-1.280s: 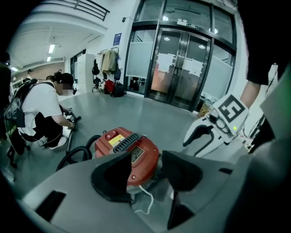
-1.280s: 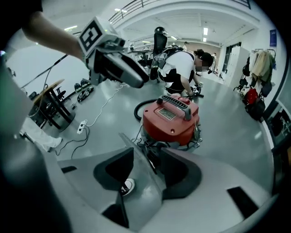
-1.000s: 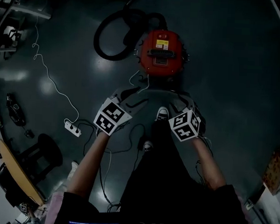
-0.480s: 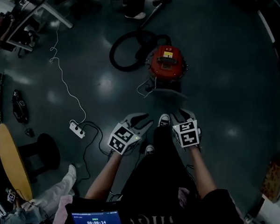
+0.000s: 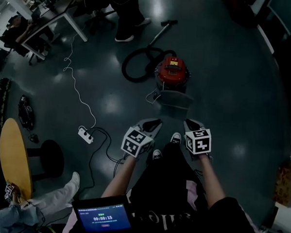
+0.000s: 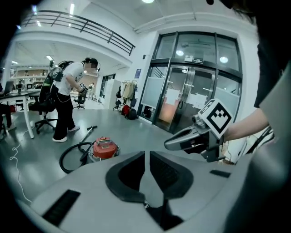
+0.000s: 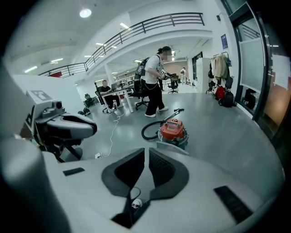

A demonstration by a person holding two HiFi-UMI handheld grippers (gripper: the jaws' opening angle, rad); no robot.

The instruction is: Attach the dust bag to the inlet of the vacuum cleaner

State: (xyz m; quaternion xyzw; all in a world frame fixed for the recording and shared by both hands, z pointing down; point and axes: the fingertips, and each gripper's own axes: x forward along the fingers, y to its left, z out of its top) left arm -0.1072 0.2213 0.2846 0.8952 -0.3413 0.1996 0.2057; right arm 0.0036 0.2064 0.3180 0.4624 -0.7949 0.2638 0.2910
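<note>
1. While you hold both grippers out above your shoes, the red vacuum cleaner (image 5: 173, 71) stands on the dark floor (image 5: 234, 84) well ahead of them.
2. Your left gripper (image 5: 153, 122) is closing its jaws. They are all but together, and nothing sits between them.
3. Your right gripper (image 5: 191, 124) has its jaws drawn together, and nothing is caught in them either.
4. Neither gripper touches the vacuum cleaner. Both hang in the air side by side, near each other, pointing toward it.
5. The grey dust bag (image 5: 174, 98) lies low on the floor against the near side of the vacuum cleaner, between it and your grippers. You cannot tell from these views whether it sits on the inlet.
6. A black hose (image 5: 124, 67) loops on the floor just left of the vacuum cleaner.
7. A white power strip (image 5: 84, 134) lies on the floor to your left, near a round wooden desk (image 5: 9, 155).
8. A standing person (image 5: 125, 10) is beyond the hose, well apart from you.
9. A lit screen (image 5: 104, 216) glows close to your body.
</note>
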